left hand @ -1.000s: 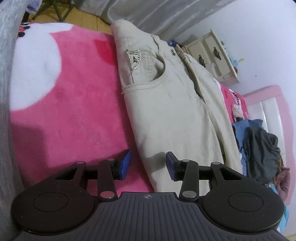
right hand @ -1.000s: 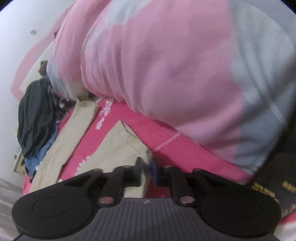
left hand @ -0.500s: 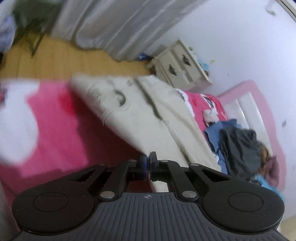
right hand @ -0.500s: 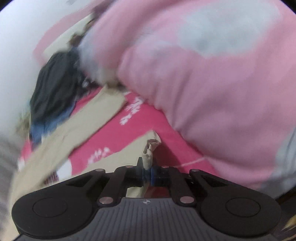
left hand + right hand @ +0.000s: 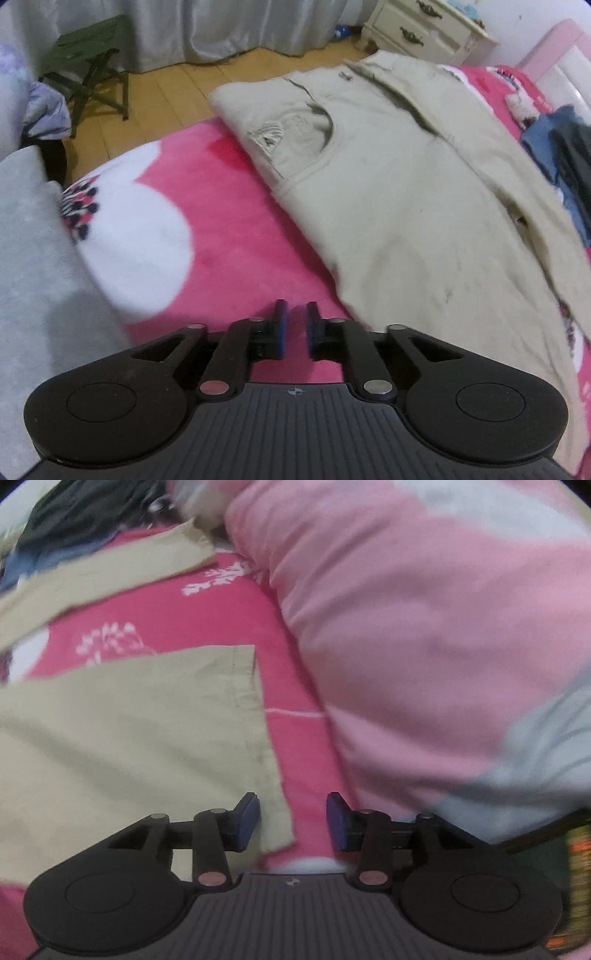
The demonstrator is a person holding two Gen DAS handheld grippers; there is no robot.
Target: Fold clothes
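Left gripper, jaws narrowly parted, and right gripper, jaws wide, had released the trousers, lower centre.

Each black tool has 2 blue-padded fingers, silver screws, ribbed base.

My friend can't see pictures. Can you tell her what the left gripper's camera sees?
Beige trousers lie spread flat on a pink and white blanket on a bed. The left gripper hovers over the blanket beside them, slightly open and holding nothing. Behind are a wooden floor, a green stool and a cream nightstand.
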